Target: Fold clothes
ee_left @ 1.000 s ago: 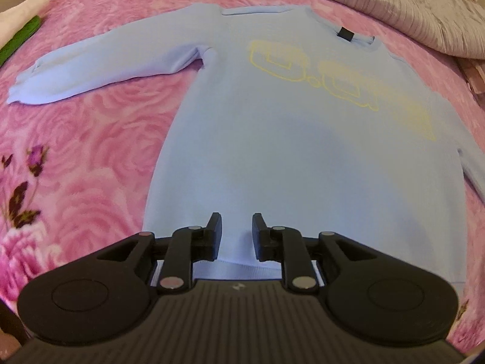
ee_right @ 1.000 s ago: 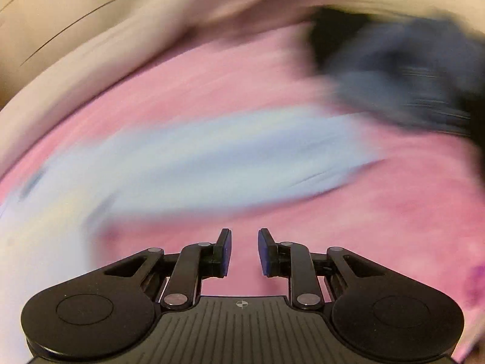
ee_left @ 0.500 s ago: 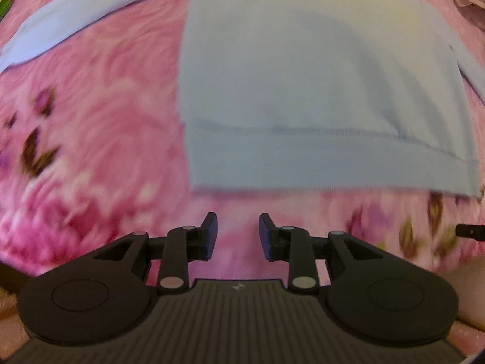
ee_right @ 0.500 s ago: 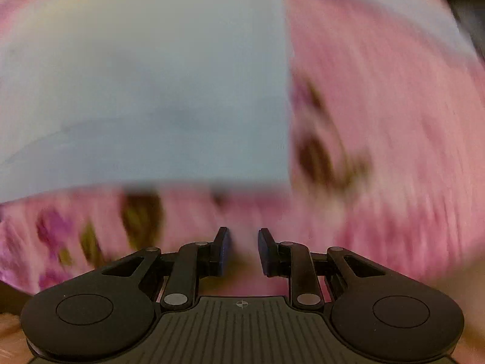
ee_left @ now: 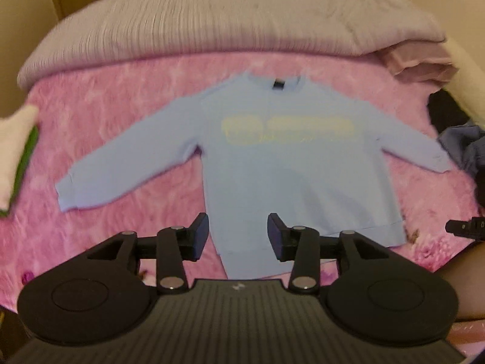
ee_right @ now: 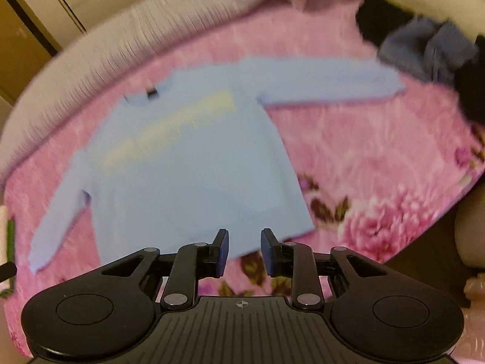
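Both claws, left claw point(ee_left: 238, 236) and right claw point(ee_right: 242, 251), have been drawn back from the hem of the sweatshirt point(ee_left: 291, 163), parted and empty, so the garment is seen whole and flat on the bed point(ee_left: 121, 91), unfolded.

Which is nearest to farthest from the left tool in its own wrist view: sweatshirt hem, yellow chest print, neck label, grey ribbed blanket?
1. Sweatshirt hem, just beyond the open left tool.
2. Yellow chest print, mid-garment.
3. Neck label, at the collar.
4. Grey ribbed blanket, along the far edge of the pink bedspread.
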The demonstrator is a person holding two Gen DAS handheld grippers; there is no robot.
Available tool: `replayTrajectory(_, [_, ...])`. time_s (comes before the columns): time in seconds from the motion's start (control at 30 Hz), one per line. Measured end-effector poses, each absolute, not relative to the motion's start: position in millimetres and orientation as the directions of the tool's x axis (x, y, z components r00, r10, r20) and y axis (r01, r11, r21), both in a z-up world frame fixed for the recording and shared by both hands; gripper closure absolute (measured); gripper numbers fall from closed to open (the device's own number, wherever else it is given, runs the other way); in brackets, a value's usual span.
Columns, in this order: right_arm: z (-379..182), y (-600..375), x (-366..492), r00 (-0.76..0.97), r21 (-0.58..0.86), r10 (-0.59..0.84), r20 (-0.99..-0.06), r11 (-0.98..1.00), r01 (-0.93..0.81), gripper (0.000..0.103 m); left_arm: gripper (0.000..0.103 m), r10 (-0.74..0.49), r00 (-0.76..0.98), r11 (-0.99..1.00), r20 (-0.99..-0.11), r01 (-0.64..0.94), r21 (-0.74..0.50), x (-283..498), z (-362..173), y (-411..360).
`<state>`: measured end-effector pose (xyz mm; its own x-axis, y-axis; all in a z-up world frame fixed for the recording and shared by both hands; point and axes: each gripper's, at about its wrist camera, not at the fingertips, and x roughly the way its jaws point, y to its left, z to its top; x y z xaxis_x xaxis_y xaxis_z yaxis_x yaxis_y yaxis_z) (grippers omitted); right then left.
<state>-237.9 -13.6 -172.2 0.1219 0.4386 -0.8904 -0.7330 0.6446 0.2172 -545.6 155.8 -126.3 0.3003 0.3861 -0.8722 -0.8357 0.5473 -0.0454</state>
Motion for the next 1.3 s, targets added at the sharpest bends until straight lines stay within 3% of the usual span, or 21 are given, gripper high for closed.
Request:
replayTrajectory(0.33, [-142.7, -12.8, -277.5, 0.129, 0.148, 0.399, -0.908, 0.593, -0.792, 0.07, 0.062, 0.341, 0.285, 0.571, -0.896, -0.819, -0.043, -556.7, -117.5, 122.0])
replayTrajectory(0.63, [-140.6, -2.3, -288.5, 0.154, 0.107, 0.413, -0.898, 0.543, -0.833, 0.07, 0.062, 0.407, 0.291, 0.535, -0.866, -0.844, -0.033, -554.2, -92.2, 118.1])
replayTrajectory(1.3, [-132.6, -17.0, -237.8, 0.06, 0.11, 0.422, -0.904, 0.368, -0.923, 0.069, 0.061, 0.469, 0.201, 0.398, -0.86, -0.918, 0.002, -505.2, -78.7, 57.0])
